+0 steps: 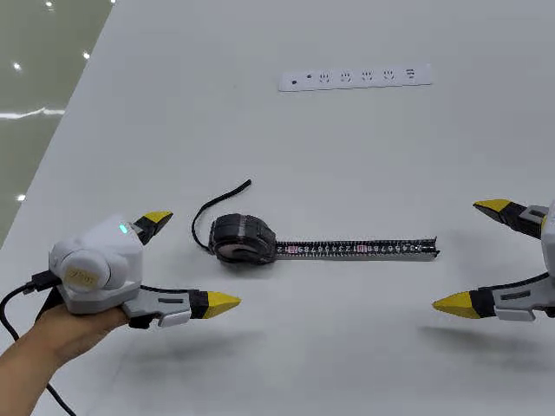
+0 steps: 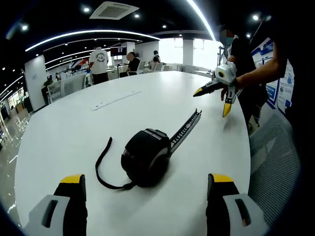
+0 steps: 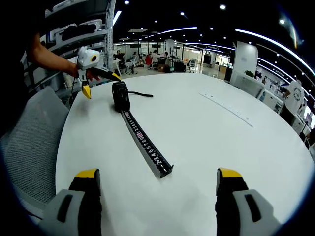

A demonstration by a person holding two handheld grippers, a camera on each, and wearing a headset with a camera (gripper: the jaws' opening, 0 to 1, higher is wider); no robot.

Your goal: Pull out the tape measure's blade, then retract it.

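1. Plainly, the pull-out looks done: the case [image 1: 243,239] stands near the middle of the table [image 1: 260,130], and the blade [image 1: 360,249] lies drawn out to its right, flat on the top. We judge the retraction to be the step in hand.
2. Neither tool has hold of anything. The left gripper [image 1: 199,258] hangs just left of the case, jaws spread wide and empty. The right gripper [image 1: 457,255] hangs just beyond the blade's hook [image 1: 434,249], likewise spread and empty.
3. Next, we think, the left gripper must close across the case to steady it, and then the lock must be freed. We cannot make out where the lock sits. The right gripper could guide the hook so the springy blade does not whip home.
4. Materials, from the left: the jaw tips are yellow, pointed and hard-looking, on black and white moulded bodies.
5. The strap [image 1: 217,201] is a thin black cord, limp, curling away from the case.
6. The case is round, dark and ribbed, rubbery by the look, with a grey disc on its side.
7. The blade is a narrow, stiff strip, dark with pale numerals and red marks.
8. The table is white, smooth and matte; a white power strip [image 1: 354,78] lies at its far side.
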